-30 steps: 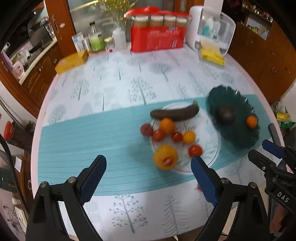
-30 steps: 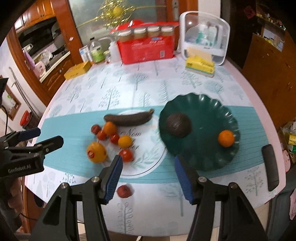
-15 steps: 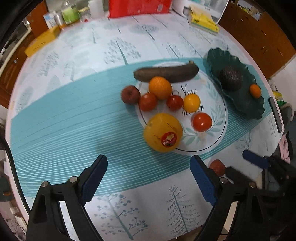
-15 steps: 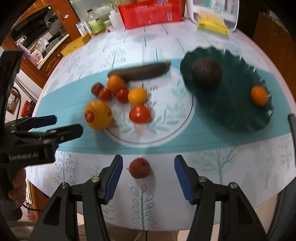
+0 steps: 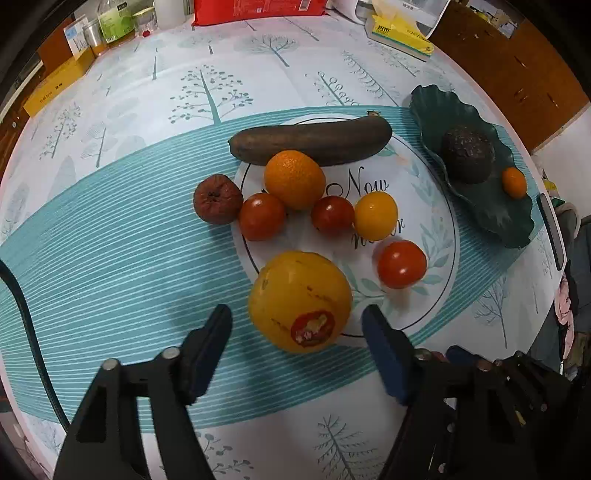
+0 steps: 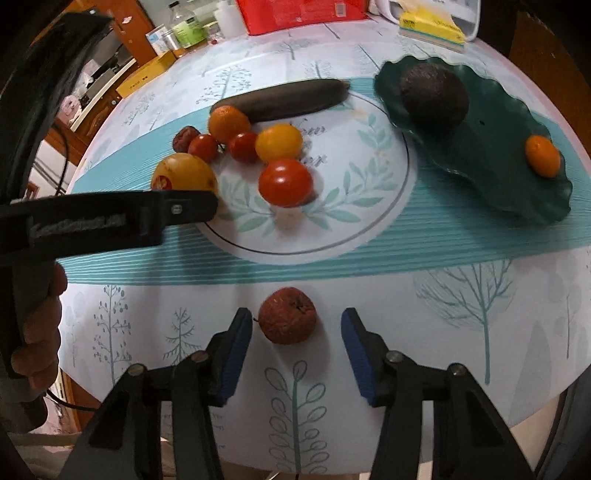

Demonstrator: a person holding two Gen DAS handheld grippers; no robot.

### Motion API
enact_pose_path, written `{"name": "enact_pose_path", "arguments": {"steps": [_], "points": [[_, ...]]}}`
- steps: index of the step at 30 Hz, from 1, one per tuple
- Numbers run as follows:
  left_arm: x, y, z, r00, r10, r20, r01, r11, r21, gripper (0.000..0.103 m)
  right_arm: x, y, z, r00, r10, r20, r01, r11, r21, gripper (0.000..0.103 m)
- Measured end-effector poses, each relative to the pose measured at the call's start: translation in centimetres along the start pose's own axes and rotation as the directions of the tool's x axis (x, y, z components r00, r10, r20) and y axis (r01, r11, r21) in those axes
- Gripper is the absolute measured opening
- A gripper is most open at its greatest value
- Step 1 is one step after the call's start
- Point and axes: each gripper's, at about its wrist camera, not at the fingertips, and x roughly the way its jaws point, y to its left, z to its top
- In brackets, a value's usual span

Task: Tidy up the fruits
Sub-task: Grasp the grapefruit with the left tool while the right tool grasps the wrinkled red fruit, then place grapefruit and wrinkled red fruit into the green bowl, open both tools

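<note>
My left gripper (image 5: 297, 328) is open, its fingers on either side of a large yellow fruit with a red sticker (image 5: 300, 300) at the near edge of the white plate (image 5: 436, 206). The plate holds a brown banana (image 5: 310, 142), an orange (image 5: 294, 179), red tomatoes (image 5: 401, 263) and a yellow tomato (image 5: 375, 215). A wrinkled red fruit (image 5: 217, 199) lies left of the plate. My right gripper (image 6: 295, 332) is open around a small wrinkled red apple (image 6: 287, 315) on the cloth. A green dish (image 6: 487, 147) holds an avocado (image 6: 434, 96) and a small orange (image 6: 542, 156).
The round table's near edge (image 6: 332, 465) is just below my right gripper. At the back stand a red box (image 6: 303, 14), bottles (image 6: 186, 29), a yellow box (image 6: 146, 77) and a tissue pack (image 6: 432, 27). A dark phone (image 5: 552, 230) lies at the right edge.
Both grippers moved forward and down. The left one now brackets the large yellow fruit; the right one now brackets the small red apple. Both stay open.
</note>
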Motion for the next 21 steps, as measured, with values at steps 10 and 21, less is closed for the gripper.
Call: {"name": "enact_pose_path", "arguments": {"steps": [10, 21], "points": [[0.4, -0.3, 0.3, 1.000, -0.007, 0.014, 0.006, 1.000, 0.020, 0.048, 0.6, 1.0, 0.3, 1.000, -0.016, 0.017, 0.017, 0.998, -0.058, 0.031], [-4.1, -3.5, 0.4, 0.995, -0.037, 0.090, 0.026, 0.993, 0.116, 0.047, -3.4, 0.6, 1.5, 0.995, -0.039, 0.091, 0.045, 0.997, -0.065, 0.030]]}}
